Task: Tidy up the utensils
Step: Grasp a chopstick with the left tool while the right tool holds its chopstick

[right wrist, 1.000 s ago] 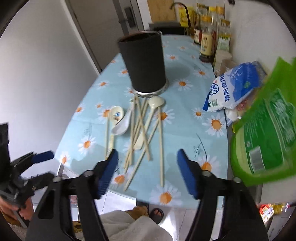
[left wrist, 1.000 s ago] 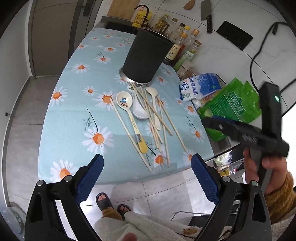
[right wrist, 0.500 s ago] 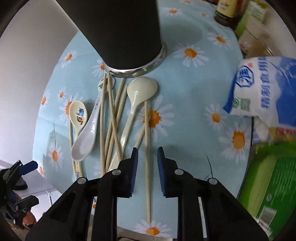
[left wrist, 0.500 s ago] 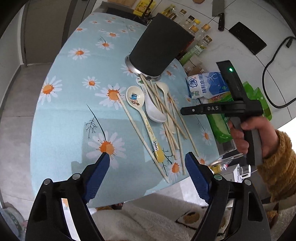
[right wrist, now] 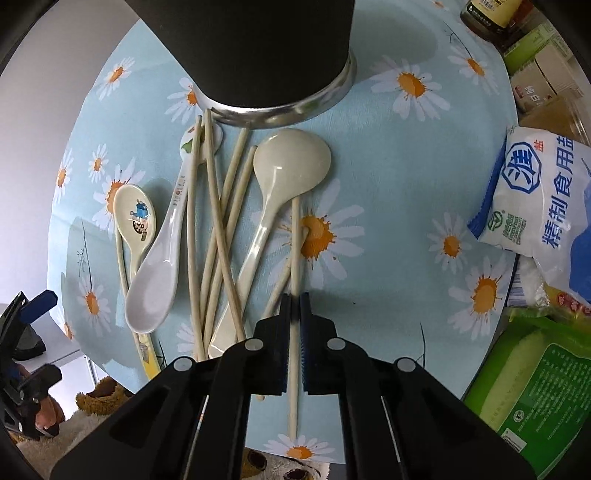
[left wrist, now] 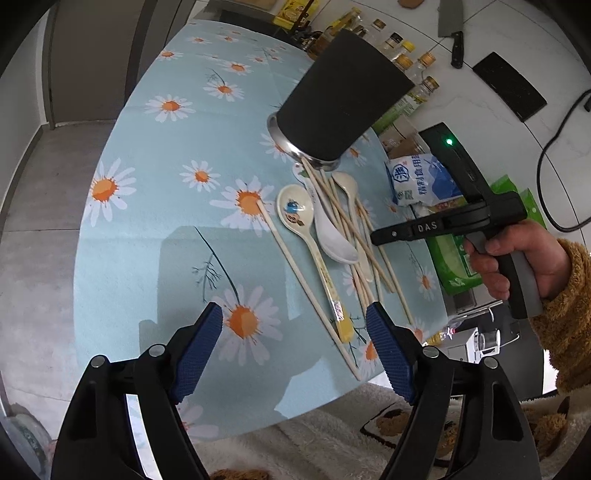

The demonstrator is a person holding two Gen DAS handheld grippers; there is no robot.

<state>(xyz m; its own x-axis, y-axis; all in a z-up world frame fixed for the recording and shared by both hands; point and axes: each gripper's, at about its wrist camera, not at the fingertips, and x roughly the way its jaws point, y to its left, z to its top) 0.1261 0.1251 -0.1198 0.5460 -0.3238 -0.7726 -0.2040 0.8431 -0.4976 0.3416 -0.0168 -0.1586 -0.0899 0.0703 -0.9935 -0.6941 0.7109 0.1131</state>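
A tall black utensil holder (left wrist: 343, 99) (right wrist: 251, 48) stands on the daisy tablecloth (left wrist: 166, 229). In front of it lie a cartoon spoon (right wrist: 135, 218), a white spoon (right wrist: 155, 284), a cream spoon (right wrist: 291, 162) and several pale chopsticks (right wrist: 218, 229). My right gripper (right wrist: 294, 302) points straight down and is shut on one chopstick (right wrist: 294, 240) at the right of the pile. My left gripper (left wrist: 293, 317) hovers over the table's near edge. Its jaws are closing, with nothing gripped between them. A yellow-tipped spoon handle (left wrist: 345, 330) lies close to its right finger.
A blue-and-white salt bag (right wrist: 543, 199) and a green packet (right wrist: 535, 387) sit at the table's right side. Sauce bottles (left wrist: 402, 55) stand behind the holder. A knife (left wrist: 450, 29) hangs on the wall. A hand (left wrist: 517, 258) holds the right gripper's handle.
The right gripper tilted down, dropped onto the pile and closed on a chopstick. The left gripper moved nearer the table and its jaws narrowed.
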